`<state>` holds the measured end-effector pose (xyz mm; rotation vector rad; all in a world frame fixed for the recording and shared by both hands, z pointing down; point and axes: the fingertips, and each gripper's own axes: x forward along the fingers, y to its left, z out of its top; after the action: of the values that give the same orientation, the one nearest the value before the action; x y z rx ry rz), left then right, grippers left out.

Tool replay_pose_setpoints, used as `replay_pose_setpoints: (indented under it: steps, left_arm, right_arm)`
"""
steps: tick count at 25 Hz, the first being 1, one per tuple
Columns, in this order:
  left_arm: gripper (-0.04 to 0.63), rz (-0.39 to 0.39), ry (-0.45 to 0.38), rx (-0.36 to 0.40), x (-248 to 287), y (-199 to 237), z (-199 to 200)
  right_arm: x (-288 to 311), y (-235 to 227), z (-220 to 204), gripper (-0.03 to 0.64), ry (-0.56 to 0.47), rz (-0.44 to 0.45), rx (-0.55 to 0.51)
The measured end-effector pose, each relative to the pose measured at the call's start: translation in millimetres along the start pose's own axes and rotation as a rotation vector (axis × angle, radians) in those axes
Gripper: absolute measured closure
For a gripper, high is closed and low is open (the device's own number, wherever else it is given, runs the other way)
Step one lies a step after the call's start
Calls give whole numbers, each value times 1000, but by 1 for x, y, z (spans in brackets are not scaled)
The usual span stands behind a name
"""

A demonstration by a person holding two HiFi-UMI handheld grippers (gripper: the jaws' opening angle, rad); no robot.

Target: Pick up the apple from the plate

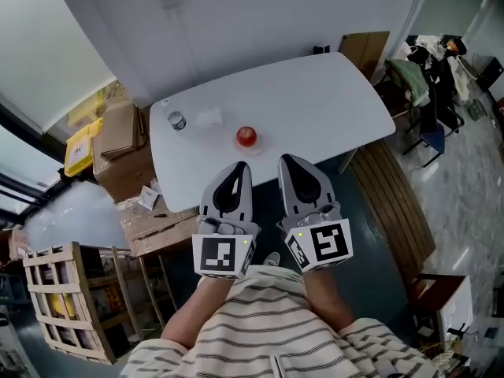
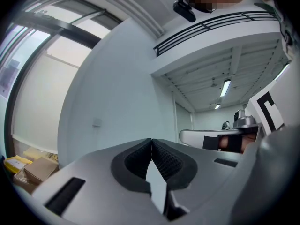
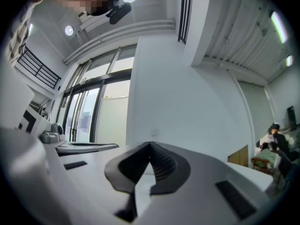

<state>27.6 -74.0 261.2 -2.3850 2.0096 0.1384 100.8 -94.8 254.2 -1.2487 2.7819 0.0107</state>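
Note:
A red apple [image 1: 246, 136] sits near the front edge of the white table [image 1: 315, 93]; I cannot make out a plate under it. Both grippers are held side by side, pointing level at the table, short of its front edge and below the apple in the head view. The left gripper [image 1: 240, 166] has its jaws closed tip to tip with nothing between them, as the left gripper view [image 2: 151, 139] also shows. The right gripper [image 1: 287, 160] is likewise shut and empty, seen in the right gripper view [image 3: 150, 144]. Neither gripper view shows the apple.
A small clear jar [image 1: 176, 120] and a pale flat patch [image 1: 209, 118] lie on the table left of the apple. Cardboard boxes [image 1: 118, 136] and a wooden crate [image 1: 55, 305] stand at the left. A slatted wooden bench [image 1: 394, 199] and chairs with clothes [image 1: 425, 77] are at the right.

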Motion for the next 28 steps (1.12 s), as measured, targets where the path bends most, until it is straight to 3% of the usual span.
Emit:
replay_pose_setpoints:
  steps: [5, 13, 17, 28]
  left_arm:
    - [590, 6, 60, 8, 11, 8, -22]
    - [591, -6, 114, -65, 58, 43, -57]
    - [591, -51, 129, -102, 84, 54, -70]
    - [591, -108, 220, -105, 147, 85, -119]
  right_arm:
    - [16, -10, -20, 604, 37, 6, 28]
    - [69, -16, -60, 604, 126, 12, 24]
    - [98, -27, -71, 604, 158, -9, 16]
    - [154, -58, -121, 604, 268, -66, 33]
